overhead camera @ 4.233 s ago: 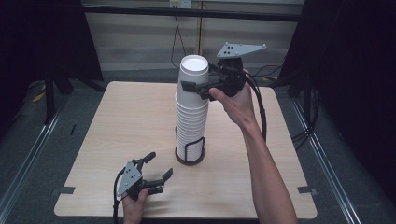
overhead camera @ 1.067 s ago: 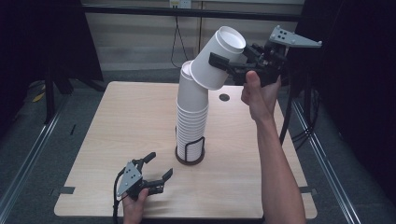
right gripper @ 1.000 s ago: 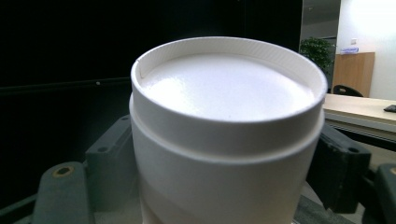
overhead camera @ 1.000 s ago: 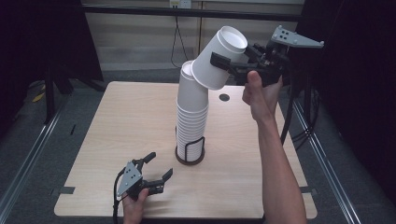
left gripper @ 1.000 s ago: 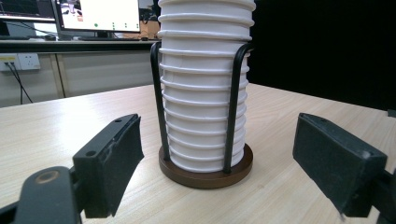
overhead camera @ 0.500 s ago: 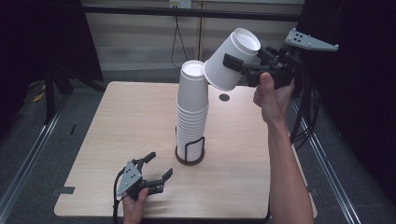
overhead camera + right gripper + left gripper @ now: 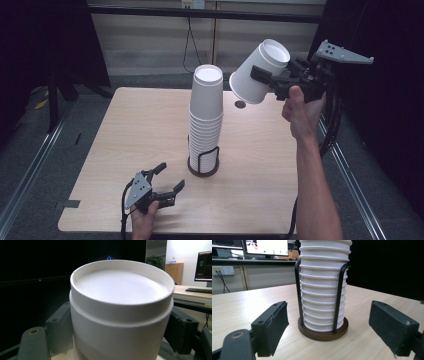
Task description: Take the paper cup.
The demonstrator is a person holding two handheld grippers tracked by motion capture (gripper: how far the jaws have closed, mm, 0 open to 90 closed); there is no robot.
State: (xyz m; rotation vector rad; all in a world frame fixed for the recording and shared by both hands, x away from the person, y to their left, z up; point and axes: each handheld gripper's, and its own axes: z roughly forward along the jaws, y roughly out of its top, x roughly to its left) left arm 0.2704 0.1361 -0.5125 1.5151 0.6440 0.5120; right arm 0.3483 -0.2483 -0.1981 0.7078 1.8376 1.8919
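A tall stack of upturned white paper cups (image 7: 206,115) stands in a black wire holder (image 7: 203,162) on a brown base at the middle of the wooden table (image 7: 125,125). Up in the air to the right of the stack's top, my right gripper (image 7: 260,75) is shut on a single white cup (image 7: 250,87), tilted with its bottom up and to the right. The right gripper view has that cup (image 7: 120,315) close up between the pads (image 7: 58,327). My left gripper (image 7: 170,176) rests near the front edge, open, aimed at the cup stack (image 7: 323,290) and holder base (image 7: 323,333).
A small dark round hole (image 7: 240,104) lies in the tabletop right of the stack. Black curtains hang at both sides. A wall with a socket and a hanging cable (image 7: 189,35) is behind the table. Metal rails run along the floor at left (image 7: 30,165).
The right gripper has carried the cup off the top of the stack and further to the right, clear of it. The left gripper has stayed put.
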